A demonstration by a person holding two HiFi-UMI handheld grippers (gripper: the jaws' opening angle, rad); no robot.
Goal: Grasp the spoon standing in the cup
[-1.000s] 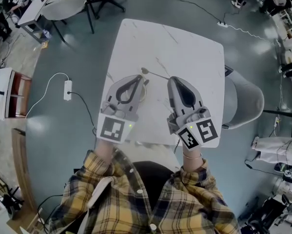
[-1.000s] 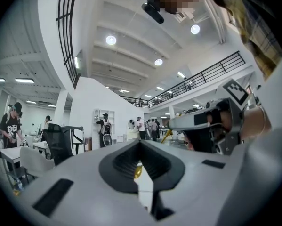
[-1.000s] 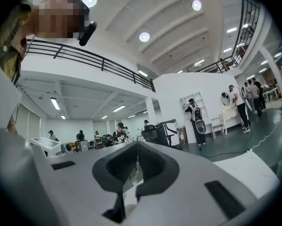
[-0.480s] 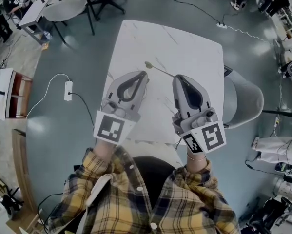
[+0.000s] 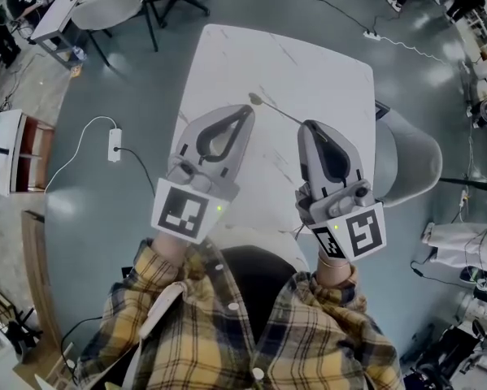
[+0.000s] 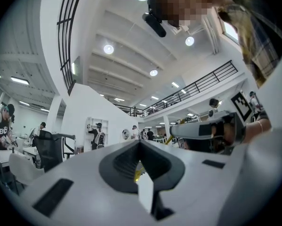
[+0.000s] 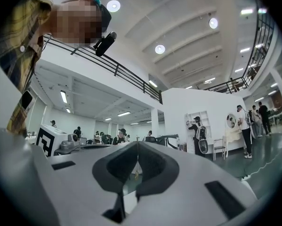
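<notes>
Spoon [image 5: 277, 113] shows only overhead, clamped by right gripper [image 5: 306, 125] jaws; left gripper [image 5: 247, 111] jaws together.

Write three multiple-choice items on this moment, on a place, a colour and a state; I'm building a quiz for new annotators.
1. In the head view, which way does the spoon stick out from the right gripper?
A. toward the left gripper's tip
B. to the view's right edge
C. to the view's bottom edge

2. What colour is the table?
A. black
B. white
C. red

3. How do the right gripper's fingers stand?
A. wide apart
B. closed on the spoon's handle
C. out of every view

Answers:
1 A: the bowl lies up-left of the right gripper, near the left one's tip.
2 B: the top is white with faint veins.
3 B: the handle ends at the closed tips.
</notes>
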